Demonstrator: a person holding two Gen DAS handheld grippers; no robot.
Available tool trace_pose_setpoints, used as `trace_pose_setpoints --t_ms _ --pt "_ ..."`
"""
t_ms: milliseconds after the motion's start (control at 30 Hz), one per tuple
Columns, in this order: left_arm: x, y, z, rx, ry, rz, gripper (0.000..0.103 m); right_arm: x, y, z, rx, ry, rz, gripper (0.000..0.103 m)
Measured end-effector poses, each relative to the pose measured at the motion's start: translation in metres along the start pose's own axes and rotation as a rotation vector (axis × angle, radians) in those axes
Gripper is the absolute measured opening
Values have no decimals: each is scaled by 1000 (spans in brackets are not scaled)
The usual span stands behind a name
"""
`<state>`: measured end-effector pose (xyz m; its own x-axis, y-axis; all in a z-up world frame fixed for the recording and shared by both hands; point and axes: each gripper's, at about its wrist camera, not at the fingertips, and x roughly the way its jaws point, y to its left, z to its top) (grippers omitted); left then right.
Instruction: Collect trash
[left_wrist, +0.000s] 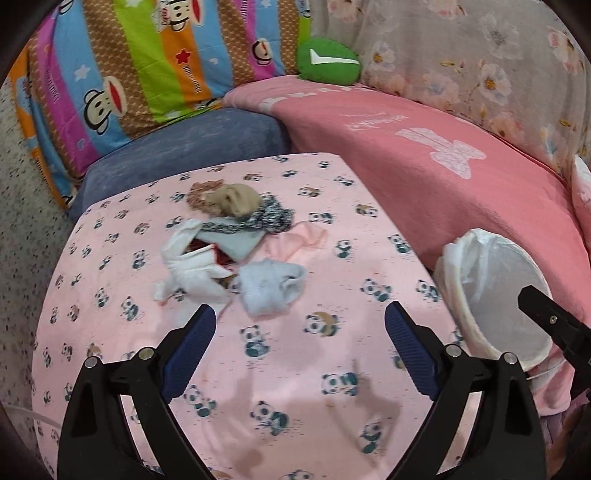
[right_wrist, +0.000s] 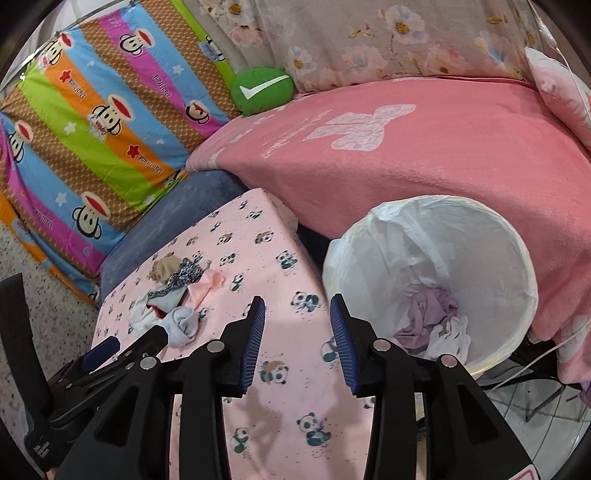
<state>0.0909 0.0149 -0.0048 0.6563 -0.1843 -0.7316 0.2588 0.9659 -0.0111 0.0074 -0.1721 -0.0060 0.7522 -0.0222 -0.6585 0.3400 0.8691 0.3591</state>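
Sitting partway: some cloth scraps already lying in the bin, a pile still waiting on the tabletop, left tool gaping empty, right tool parted, holding nothing.

left wrist: angled down, near panda cloth | right wrist: likewise | shared: cloth, bin

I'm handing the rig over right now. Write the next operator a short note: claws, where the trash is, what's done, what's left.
Left claw: open, empty, aimed at the pile of cloth scraps on the panda-print table.
Right claw: open, empty, between table and bin.
White lined bin, right of the table, already holds a purple piece and a white piece.
Left: move the remaining pile into the bin.
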Motion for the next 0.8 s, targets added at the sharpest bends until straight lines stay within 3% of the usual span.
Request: trace_pose_setpoints --t_ms 333,567,800 --pt "3 87 -16 -125 18 133 90 32 83 -23 -124 73 49 55" --pt "15 130 -17 -216 44 140 93 63 119 -33 -176 122 62 61" --pt "40 143 0 -248 64 96 93 104 147 -36 -214 165 72 61"
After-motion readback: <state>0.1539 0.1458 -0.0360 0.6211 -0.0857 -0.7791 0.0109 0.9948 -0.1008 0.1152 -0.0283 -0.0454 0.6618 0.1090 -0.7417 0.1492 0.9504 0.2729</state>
